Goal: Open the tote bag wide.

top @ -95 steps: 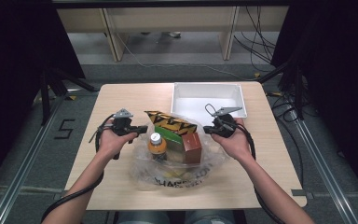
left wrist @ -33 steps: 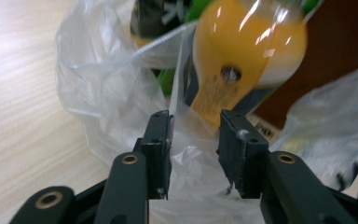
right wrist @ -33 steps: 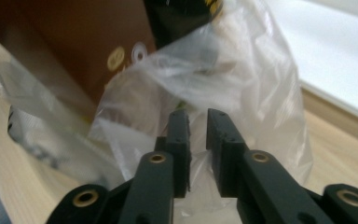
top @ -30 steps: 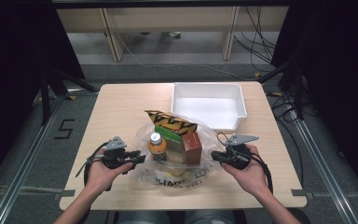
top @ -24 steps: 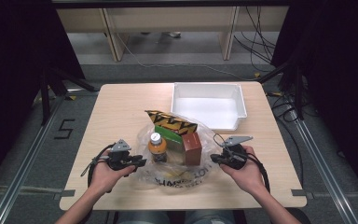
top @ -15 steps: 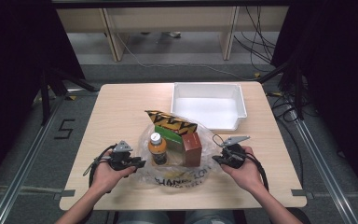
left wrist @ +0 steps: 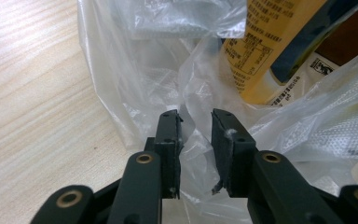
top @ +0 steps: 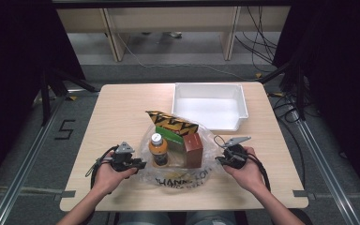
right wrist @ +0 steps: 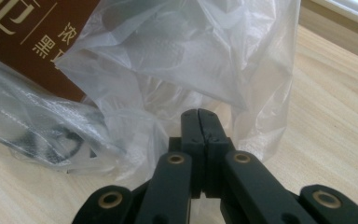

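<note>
The right claw (right wrist: 199, 122) is clenched on the clear plastic bag (top: 180, 176) film; the left claw (left wrist: 196, 135) has been closing, film between its pads, a gap left. The bag sits mid-counter (top: 122, 108) holding a bottle (top: 158, 149) and boxes (top: 193, 147); I'd pinch both sides firmly, then pull evenly

Bright even table light, dark surroundings, blurred close foreground

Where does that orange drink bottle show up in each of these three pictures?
High view: orange drink bottle stands centre, inside the clear plastic bag.
Left gripper view: its yellow label fills the upper right, behind bag film.
Right gripper view: not in it.
Shared landmark: the brown carton.
</note>
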A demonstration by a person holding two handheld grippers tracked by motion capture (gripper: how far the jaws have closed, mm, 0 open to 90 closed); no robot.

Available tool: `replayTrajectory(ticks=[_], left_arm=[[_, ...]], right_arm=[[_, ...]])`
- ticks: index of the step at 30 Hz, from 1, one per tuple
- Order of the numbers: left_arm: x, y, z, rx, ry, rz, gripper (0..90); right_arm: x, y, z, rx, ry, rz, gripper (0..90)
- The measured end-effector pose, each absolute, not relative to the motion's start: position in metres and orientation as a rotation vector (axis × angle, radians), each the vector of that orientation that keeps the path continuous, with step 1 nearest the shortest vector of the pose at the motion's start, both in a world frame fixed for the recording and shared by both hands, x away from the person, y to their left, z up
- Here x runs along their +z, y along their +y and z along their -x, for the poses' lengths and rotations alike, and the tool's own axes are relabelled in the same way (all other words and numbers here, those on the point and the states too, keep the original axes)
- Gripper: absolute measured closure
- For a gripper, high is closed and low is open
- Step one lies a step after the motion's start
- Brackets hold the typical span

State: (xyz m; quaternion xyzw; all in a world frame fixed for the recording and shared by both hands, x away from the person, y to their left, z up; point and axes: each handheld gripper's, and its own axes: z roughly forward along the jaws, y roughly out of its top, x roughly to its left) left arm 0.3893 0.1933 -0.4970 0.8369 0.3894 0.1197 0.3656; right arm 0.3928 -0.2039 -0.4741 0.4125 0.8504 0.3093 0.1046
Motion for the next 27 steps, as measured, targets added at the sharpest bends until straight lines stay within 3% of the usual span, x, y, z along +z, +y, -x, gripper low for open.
replayTrajectory(ticks=[12,19,27], left_arm=[[-0.496,0.194,-0.387,0.309,1.024,-2.134,67.5],[-0.471,0.201,-0.374,0.335,1.008,-2.043,54.0],[-0.447,0.205,-0.369,0.356,0.984,-1.954,45.8]], right_arm=[[-0.475,-0.204,-0.392,0.934,2.497,-1.261,89.5],[-0.449,-0.207,-0.382,1.008,2.433,-1.164,73.6],[-0.414,-0.209,-0.374,1.114,2.374,-1.122,68.3]])
